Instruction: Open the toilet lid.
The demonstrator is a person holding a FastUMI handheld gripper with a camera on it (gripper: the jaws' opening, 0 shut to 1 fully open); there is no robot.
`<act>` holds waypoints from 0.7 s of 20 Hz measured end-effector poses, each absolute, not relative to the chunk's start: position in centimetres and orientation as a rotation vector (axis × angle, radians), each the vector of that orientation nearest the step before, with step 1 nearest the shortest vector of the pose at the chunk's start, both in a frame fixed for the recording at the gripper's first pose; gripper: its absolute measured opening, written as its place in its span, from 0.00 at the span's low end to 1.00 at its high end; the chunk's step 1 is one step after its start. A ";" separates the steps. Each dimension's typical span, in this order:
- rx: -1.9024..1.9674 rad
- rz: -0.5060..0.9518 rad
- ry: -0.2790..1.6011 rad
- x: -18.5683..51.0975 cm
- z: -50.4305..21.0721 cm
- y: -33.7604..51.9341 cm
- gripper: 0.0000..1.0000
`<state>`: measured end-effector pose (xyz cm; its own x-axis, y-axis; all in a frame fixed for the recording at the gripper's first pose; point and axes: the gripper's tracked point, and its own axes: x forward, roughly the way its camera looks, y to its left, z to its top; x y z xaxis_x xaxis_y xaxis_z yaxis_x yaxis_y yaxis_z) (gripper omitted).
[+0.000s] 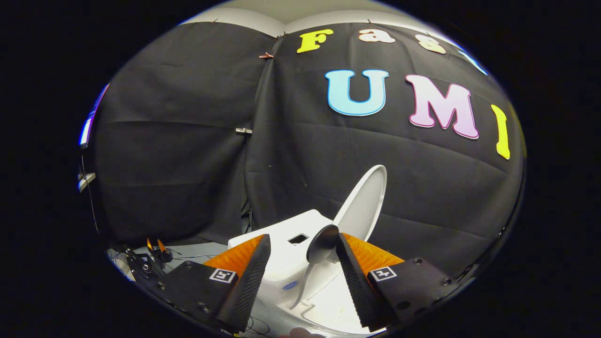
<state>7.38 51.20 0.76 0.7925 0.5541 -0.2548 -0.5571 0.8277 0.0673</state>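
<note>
Toilet lid (364, 204) stands raised just beyond the parted tool (303, 244).

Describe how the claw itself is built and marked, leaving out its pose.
The claw has two wedge-shaped fingers whose inner faces are finely ribbed and whose outer sides are ridged. Each finger sits on a flat black mount with screw heads, and each mount carries a small square black-and-white marker.

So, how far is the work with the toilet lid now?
Mostly done: the toilet lid is raised, tilted up above the toilet. The hand-held gripper is open, its fingers apart with the lid's edge between them, not pressed. What is left looks like moving the gripper away.
</note>
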 end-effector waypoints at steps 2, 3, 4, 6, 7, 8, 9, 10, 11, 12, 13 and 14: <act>0.002 0.641 0.267 7.2 0.6 52.6 0.88; 0.023 0.664 0.265 7.0 0.8 53.2 0.95; 0.049 0.684 0.270 7.1 1.0 53.8 0.98; 0.104 0.717 0.294 7.1 1.2 55.0 0.99; 0.129 0.731 0.301 7.1 1.5 55.7 0.99; 0.149 0.750 0.302 7.1 1.5 56.4 1.00; 0.169 0.765 0.309 7.2 1.5 57.0 1.00; 0.184 0.780 0.320 7.2 1.4 57.6 1.00; 0.200 0.793 0.329 7.1 1.4 57.9 1.00; 0.211 0.802 0.346 7.1 1.2 58.2 1.00; 0.223 0.815 0.369 7.0 1.1 58.5 1.00; 0.235 0.828 0.382 7.1 1.1 59.0 1.00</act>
